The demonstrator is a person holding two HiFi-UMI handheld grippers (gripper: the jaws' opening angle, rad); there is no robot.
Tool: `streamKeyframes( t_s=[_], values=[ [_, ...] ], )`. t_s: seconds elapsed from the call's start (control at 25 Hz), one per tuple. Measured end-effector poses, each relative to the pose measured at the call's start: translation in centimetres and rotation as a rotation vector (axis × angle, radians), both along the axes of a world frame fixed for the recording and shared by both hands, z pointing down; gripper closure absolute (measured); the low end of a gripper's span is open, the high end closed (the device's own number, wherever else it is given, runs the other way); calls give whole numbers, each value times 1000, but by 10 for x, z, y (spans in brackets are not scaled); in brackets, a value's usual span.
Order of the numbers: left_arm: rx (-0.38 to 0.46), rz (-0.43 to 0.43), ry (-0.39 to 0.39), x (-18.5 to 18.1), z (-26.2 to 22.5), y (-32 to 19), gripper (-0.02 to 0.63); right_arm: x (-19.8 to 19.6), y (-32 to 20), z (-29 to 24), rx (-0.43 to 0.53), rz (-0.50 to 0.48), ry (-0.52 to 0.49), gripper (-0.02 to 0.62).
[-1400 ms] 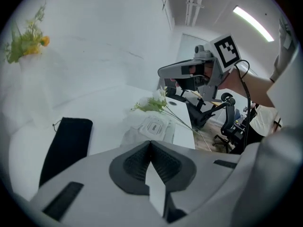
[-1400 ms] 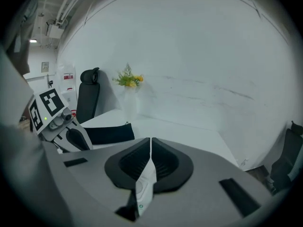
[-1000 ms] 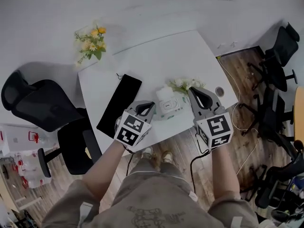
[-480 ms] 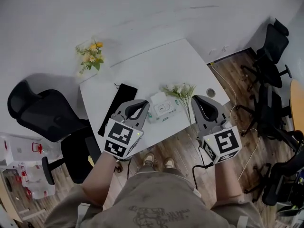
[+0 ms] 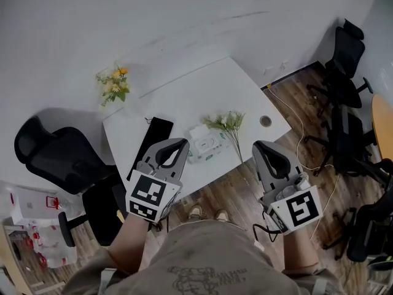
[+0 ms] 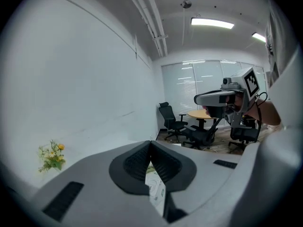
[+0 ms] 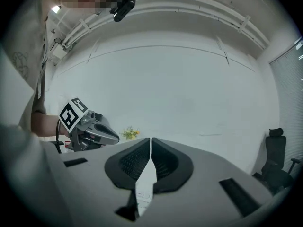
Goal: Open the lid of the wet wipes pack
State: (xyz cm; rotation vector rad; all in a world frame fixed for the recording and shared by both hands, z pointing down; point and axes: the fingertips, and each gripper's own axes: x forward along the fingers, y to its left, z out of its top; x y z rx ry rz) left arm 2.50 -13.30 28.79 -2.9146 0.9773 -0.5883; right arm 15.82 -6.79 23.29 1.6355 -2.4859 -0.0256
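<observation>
The wet wipes pack, white with green print, lies flat on the white table near its front edge. Whether its lid is up is too small to tell. My left gripper hangs raised over the front edge, just left of the pack, its jaws shut with nothing between them. My right gripper is raised off the table's front right corner, also shut and empty. The left gripper view and the right gripper view both show closed pads pointing out into the room, not at the pack.
A white flower sprig lies right of the pack. Yellow flowers stand at the far left corner, and a black pad lies on the left. A round grommet sits at the right edge. Black office chairs flank the table.
Both grippers have lifted away from the sides of the wipes pack and drawn back toward the person. The right one has also swung out to the right. The pack stays on the table.
</observation>
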Motion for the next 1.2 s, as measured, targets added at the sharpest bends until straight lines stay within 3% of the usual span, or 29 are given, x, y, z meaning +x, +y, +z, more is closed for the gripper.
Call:
streamKeyframes(
  t_s=[0.28, 0.52, 1.2],
  values=[
    [7, 24, -2, 5, -6, 24, 589, 3, 22, 2, -14, -21, -10, 558],
    [25, 35, -50, 6, -1, 34, 589, 11, 29, 16, -53, -15, -19, 558],
    [-8, 28, -38, 7, 6, 45, 589, 2, 25, 24, -75, -65, 9, 558]
  ],
)
